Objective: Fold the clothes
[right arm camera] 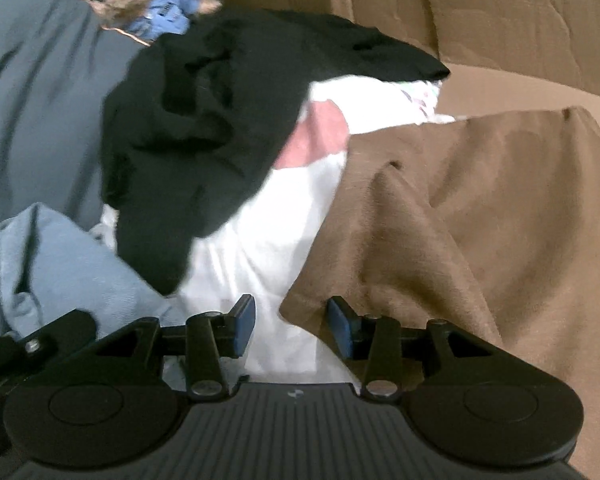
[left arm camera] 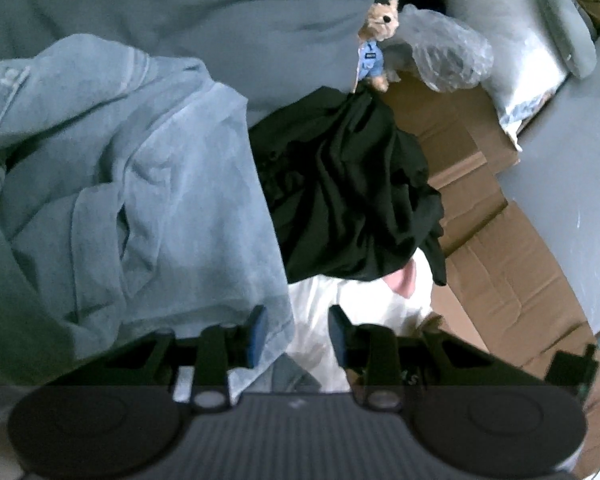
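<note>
Brown cloth [right arm camera: 460,220] is seen only from the right gripper [right arm camera: 292,326], jaws parted, empty; left gripper [left arm camera: 298,334] likewise unclenched by blue denim [left arm camera: 140,184].

Left wrist view: close above the pile, angled down.
Right wrist view: the same, closer.
Shared: black garment [left arm camera: 348,184] [right arm camera: 220,120], toy bear [left arm camera: 376,40] [right arm camera: 140,0].

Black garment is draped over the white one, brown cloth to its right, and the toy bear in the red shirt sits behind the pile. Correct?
Not quite: the toy bear wears a blue shirt, not red, as the right wrist view shows. The black garment does lie over the white one, with the brown cloth to its right.
</note>
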{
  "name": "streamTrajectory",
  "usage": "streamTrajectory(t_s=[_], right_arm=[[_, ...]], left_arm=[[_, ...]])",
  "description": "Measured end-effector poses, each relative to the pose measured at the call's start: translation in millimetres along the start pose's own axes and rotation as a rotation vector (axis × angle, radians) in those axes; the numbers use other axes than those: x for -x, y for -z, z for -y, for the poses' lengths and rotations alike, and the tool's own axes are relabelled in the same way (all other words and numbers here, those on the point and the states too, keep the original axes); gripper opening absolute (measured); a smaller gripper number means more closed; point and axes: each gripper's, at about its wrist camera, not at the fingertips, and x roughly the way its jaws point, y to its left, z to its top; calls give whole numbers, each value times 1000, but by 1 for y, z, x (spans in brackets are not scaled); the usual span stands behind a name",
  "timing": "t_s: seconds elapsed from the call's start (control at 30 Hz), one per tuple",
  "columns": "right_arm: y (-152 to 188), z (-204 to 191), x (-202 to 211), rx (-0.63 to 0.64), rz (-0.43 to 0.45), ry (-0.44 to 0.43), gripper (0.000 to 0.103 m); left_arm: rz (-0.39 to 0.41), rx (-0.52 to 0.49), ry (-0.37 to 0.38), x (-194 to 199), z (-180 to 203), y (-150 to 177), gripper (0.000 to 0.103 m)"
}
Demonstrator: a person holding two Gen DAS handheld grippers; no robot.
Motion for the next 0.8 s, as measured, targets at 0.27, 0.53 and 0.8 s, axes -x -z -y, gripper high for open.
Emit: streamTrajectory(t_s=[0.27, 0.53, 0.8], right_arm=[[1, -16, -17, 60, -6, 113, 52], [5, -36, -27, 143, 1, 222, 49], [-1, -4, -14, 20, 0, 120, 19]], left_arm=[[-4, 27, 16, 0, -5, -1, 35], [-13, 51, 24, -1, -9, -1, 35], [-34, 48, 37, -3, -5, 1, 35]])
